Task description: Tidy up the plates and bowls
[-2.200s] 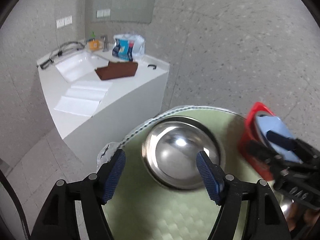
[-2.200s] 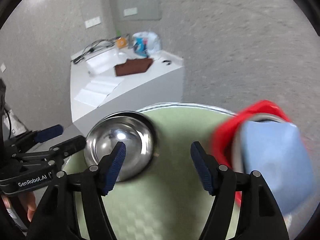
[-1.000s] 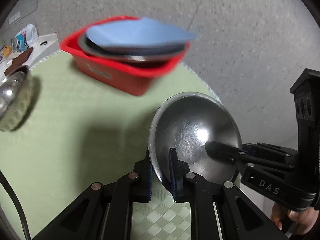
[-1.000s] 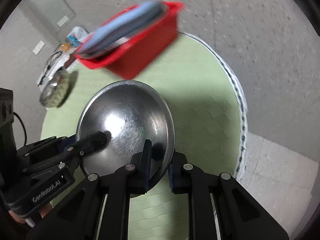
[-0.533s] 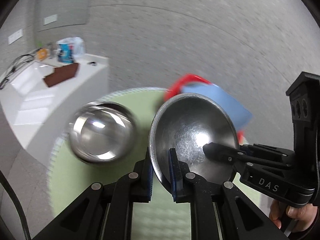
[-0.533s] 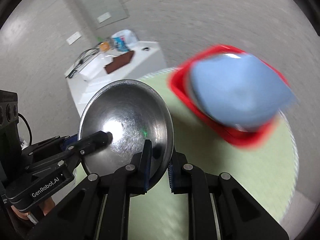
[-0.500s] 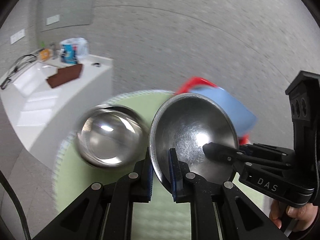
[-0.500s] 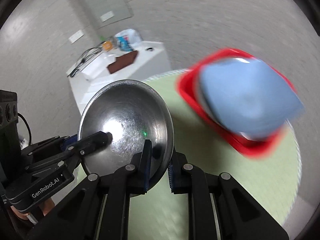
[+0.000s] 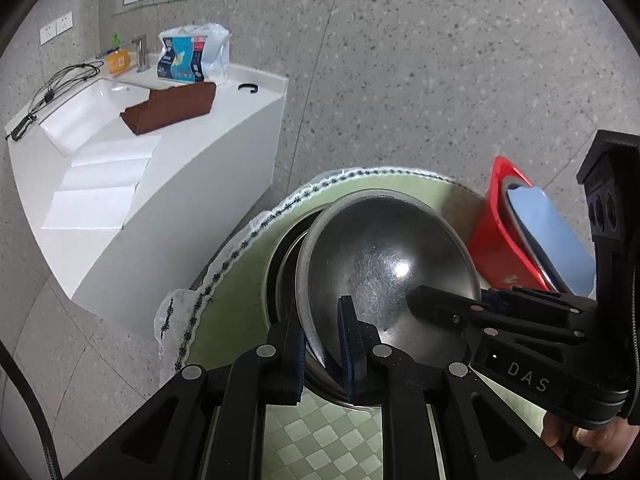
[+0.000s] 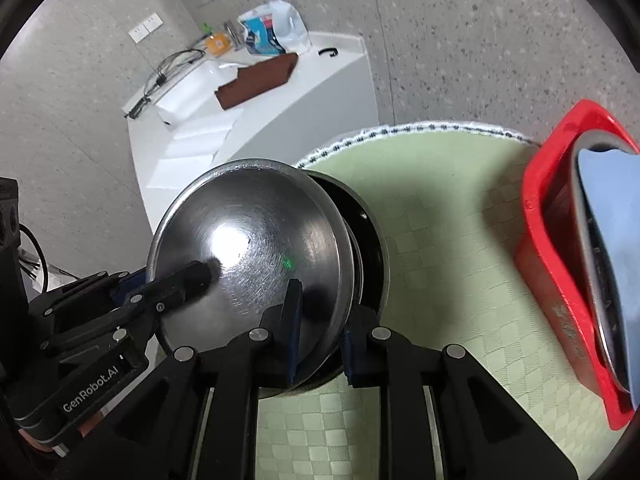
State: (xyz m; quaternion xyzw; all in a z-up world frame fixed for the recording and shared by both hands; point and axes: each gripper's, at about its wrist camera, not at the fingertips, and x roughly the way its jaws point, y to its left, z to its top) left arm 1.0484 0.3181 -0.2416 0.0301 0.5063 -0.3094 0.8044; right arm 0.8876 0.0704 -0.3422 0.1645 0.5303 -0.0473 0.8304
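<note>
Both grippers hold one steel bowl (image 9: 380, 264) by its rim. My left gripper (image 9: 322, 334) is shut on its near-left rim; my right gripper (image 10: 318, 322) is shut on its near-right rim, and the bowl shows there too (image 10: 248, 248). The held bowl is tilted and sits partly inside a second steel bowl (image 9: 280, 268) that rests on the round green table mat (image 9: 228, 320). That lower bowl's dark rim shows in the right wrist view (image 10: 370, 236). A red bin (image 10: 560, 280) holds a blue plate (image 10: 616, 216) over other dishes.
The red bin also shows at the right of the left wrist view (image 9: 504, 232). The mat's stitched edge (image 10: 400, 130) is just beyond the bowls. Beyond it stands a white counter (image 9: 168, 160) with a sink, a brown cloth (image 9: 172, 106) and a plastic packet.
Both grippers have carried the held bowl across the table to the second bowl and lowered it into it. The red bin now lies off to the right.
</note>
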